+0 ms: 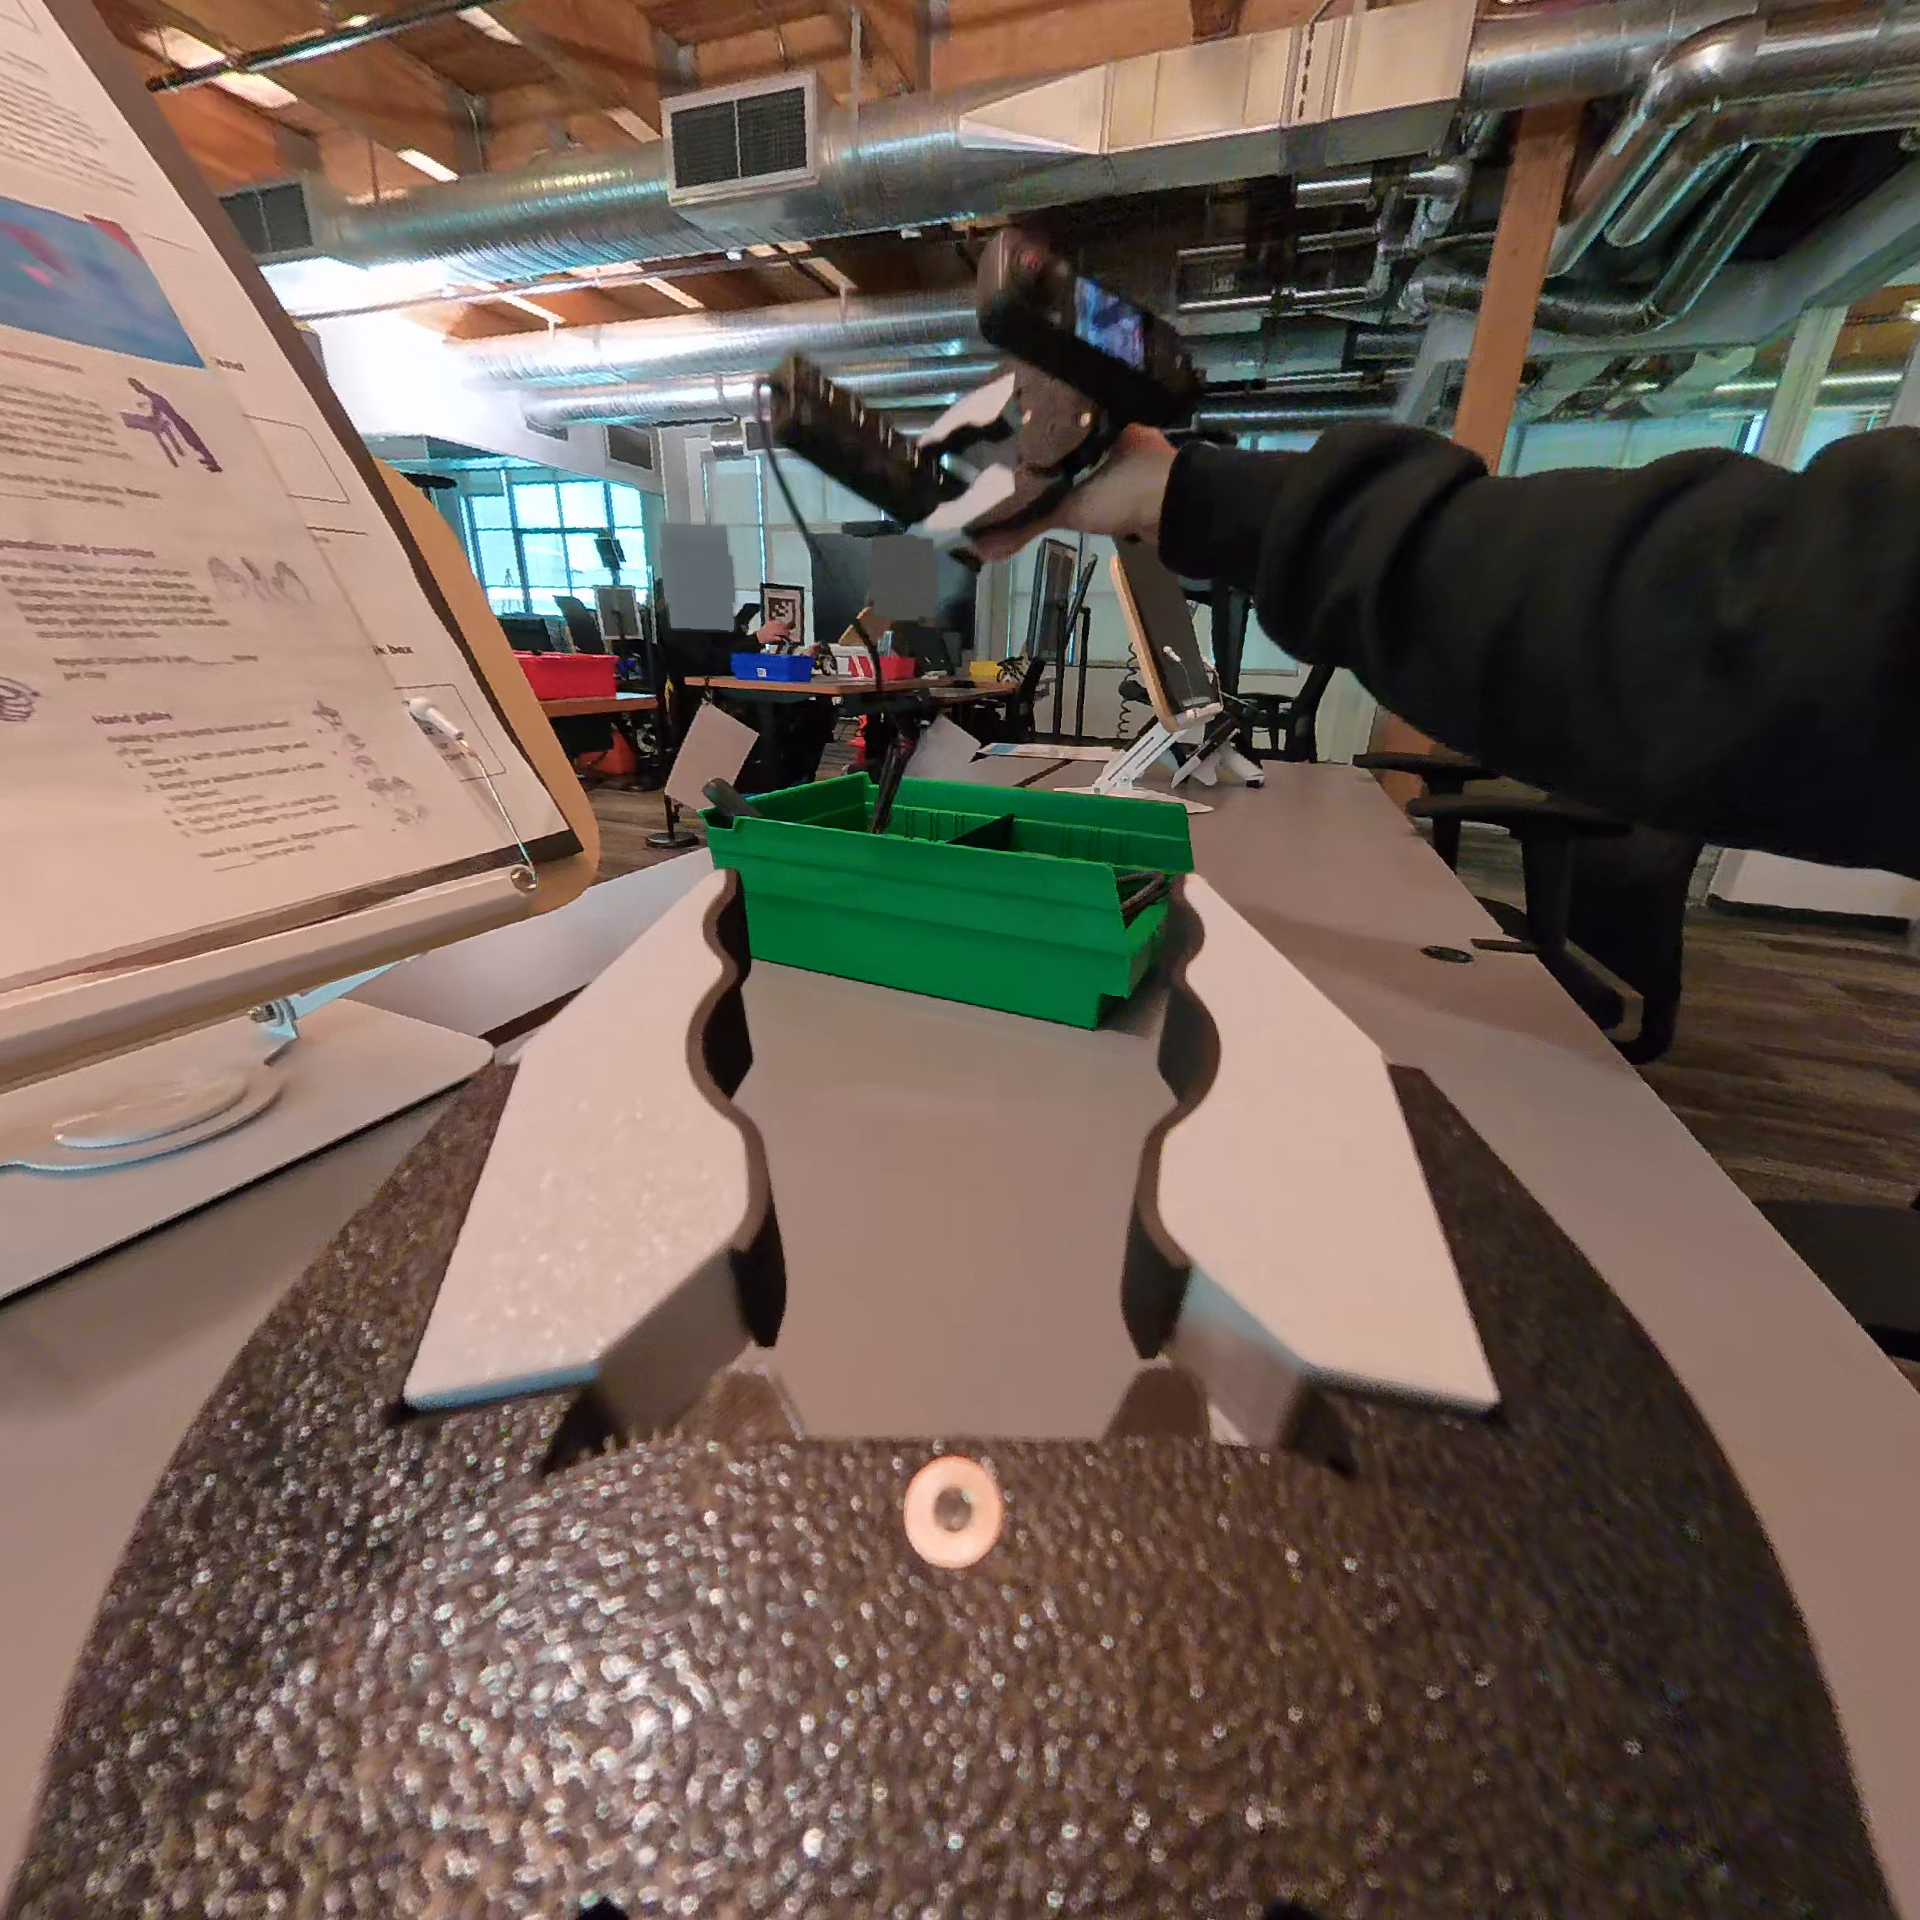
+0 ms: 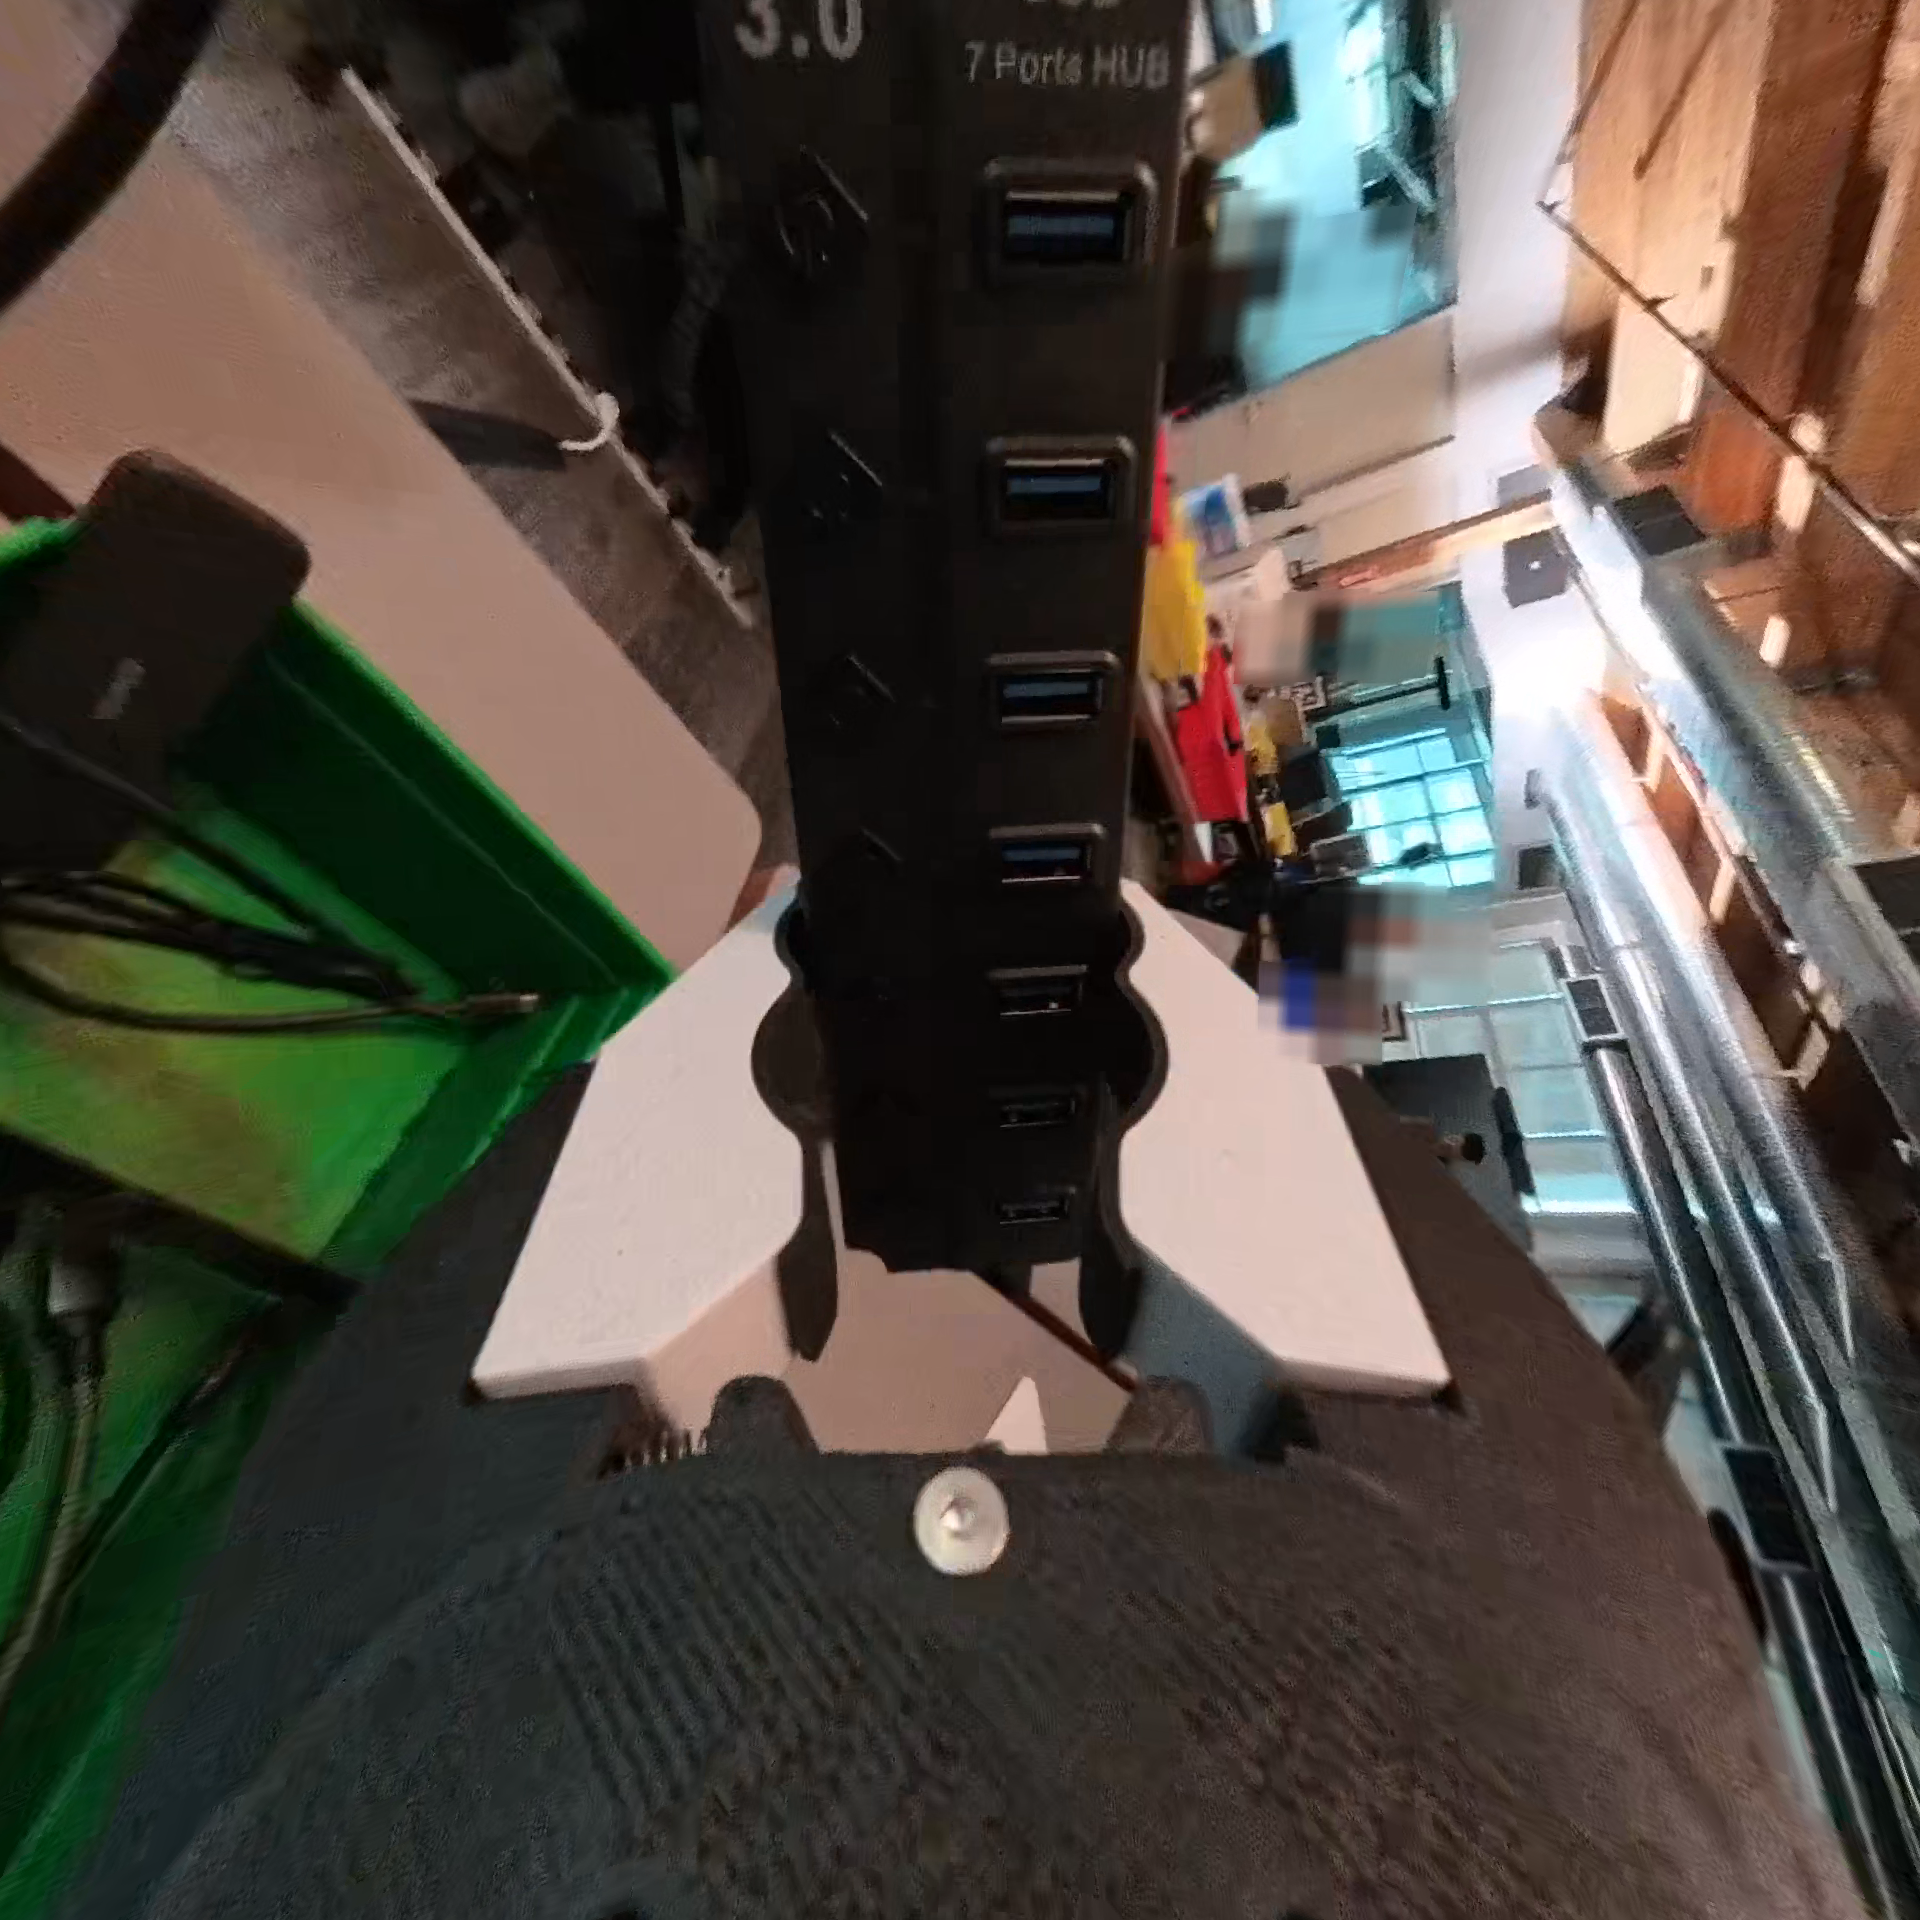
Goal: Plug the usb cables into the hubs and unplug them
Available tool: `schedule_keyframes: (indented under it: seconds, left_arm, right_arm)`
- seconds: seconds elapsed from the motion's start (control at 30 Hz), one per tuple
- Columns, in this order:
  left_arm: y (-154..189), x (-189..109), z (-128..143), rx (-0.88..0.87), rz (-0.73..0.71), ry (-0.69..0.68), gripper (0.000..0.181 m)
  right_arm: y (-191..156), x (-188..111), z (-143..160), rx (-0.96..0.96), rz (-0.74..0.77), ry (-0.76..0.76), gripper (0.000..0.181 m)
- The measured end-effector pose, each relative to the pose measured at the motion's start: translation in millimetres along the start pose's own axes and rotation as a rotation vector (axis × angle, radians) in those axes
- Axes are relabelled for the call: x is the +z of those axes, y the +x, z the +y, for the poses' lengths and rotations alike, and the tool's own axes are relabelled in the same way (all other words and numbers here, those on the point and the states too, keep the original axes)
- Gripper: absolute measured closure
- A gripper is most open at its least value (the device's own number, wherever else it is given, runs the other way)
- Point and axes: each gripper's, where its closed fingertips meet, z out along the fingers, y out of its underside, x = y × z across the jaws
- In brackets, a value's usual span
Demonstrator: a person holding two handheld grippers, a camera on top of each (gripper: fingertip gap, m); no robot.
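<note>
My right gripper (image 2: 961,935) is shut on a long black USB hub (image 2: 956,520) with a row of several ports, gripping its near end. In the left wrist view the hub (image 1: 847,442) hangs high in the air in that gripper (image 1: 961,468), and its black cable (image 1: 805,551) drops toward the green bin (image 1: 935,925). The bin (image 2: 343,831) holds a second black hub (image 2: 135,623) and loose black cables (image 2: 208,956). My left gripper (image 1: 956,914) is open and empty, low over the grey table (image 1: 935,1195), pointing at the bin.
A document stand with a printed page (image 1: 208,582) stands at the left on a white base (image 1: 208,1101). A phone on a white stand (image 1: 1169,644) sits behind the bin. A dark-sleeved arm (image 1: 1558,623) reaches in from the right. Office chairs (image 1: 1558,883) stand at the table's right edge.
</note>
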Motion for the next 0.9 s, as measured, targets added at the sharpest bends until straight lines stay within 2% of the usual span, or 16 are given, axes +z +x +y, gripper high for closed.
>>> schedule_keyframes:
  seconds: [0.1, 0.2, 0.33, 0.43, 0.57, 0.7, 0.73, 0.9]
  left_arm:
    - [-0.8, 0.2, 2.1, -0.006, 0.000, -0.005, 0.104]
    - [-2.1, 0.2, 4.1, -0.018, 0.001, -0.009, 0.105]
    - [1.2, 3.1, 9.8, -0.026, 0.019, -0.031, 0.105]
    - [3.6, 5.0, 14.7, -0.017, 0.029, -0.054, 0.105]
    - [6.1, 6.7, 17.6, -0.028, 0.044, -0.061, 0.105]
    - [7.8, 8.0, 22.6, -0.028, 0.053, -0.080, 0.105]
    - [8.1, 8.2, 23.1, -0.027, 0.054, -0.083, 0.105]
    - [7.4, 7.5, 22.5, -0.035, 0.056, -0.080, 0.106]
  right_arm:
    - [-59.8, 20.7, 21.7, -0.116, -0.203, -0.074, 0.127]
    - [-109.1, 27.4, 51.7, -0.277, -0.399, -0.197, 0.128]
    - [-144.6, 35.3, 71.9, -0.201, -0.542, -0.292, 0.128]
    - [-146.5, 48.2, 87.0, -0.256, -0.501, -0.350, 0.127]
    - [-149.1, 59.0, 87.8, -0.279, -0.457, -0.299, 0.128]
    - [-145.1, 65.7, 103.1, -0.373, -0.391, -0.355, 0.127]
    - [-144.9, 66.2, 104.0, -0.365, -0.388, -0.349, 0.124]
    - [-123.6, 62.1, 85.5, -0.171, -0.340, -0.210, 0.133]
